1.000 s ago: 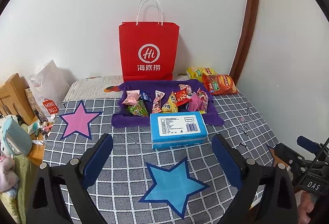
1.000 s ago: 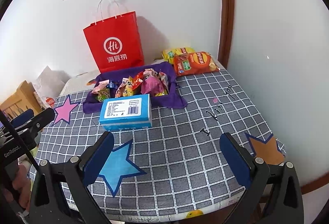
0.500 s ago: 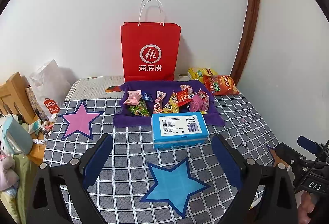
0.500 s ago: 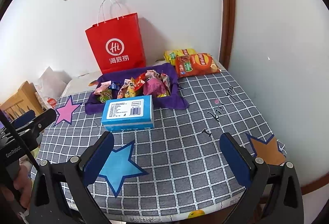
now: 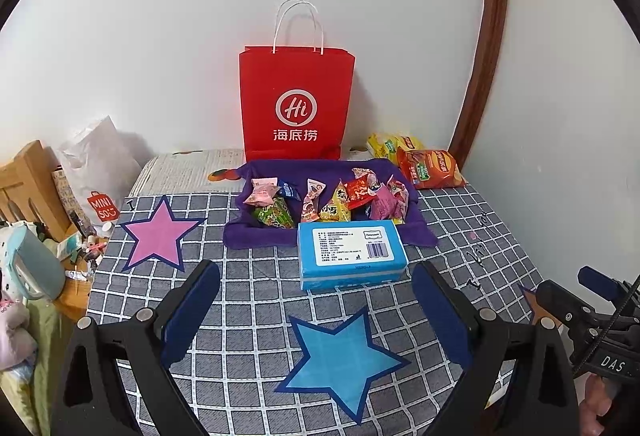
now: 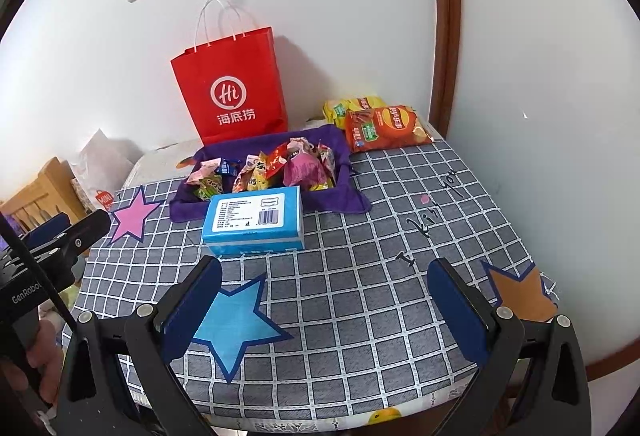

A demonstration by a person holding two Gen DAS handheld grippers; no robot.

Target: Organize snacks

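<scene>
Your left hand-held gripper fills the bottom of its frame with its jaws spread wide and nothing between them, hanging over the blue star on the checked worktop. Your right hand-held gripper is likewise wide open and holding nothing, low in its frame, with the blue star beside its left finger and an orange star just past its right finger. Up from the jaws, at the middle of each frame, a blue box lies flat, touching the near edge of a purple cloth. The snacks sit heaped in that cloth, small bright packets bunched together. To the upper right of the cloth lie an orange chip bag and a yellow bag behind it, near the wall. A red bag stands upright behind the cloth, top centre. A pink star lies at the left of the worktop.
</scene>
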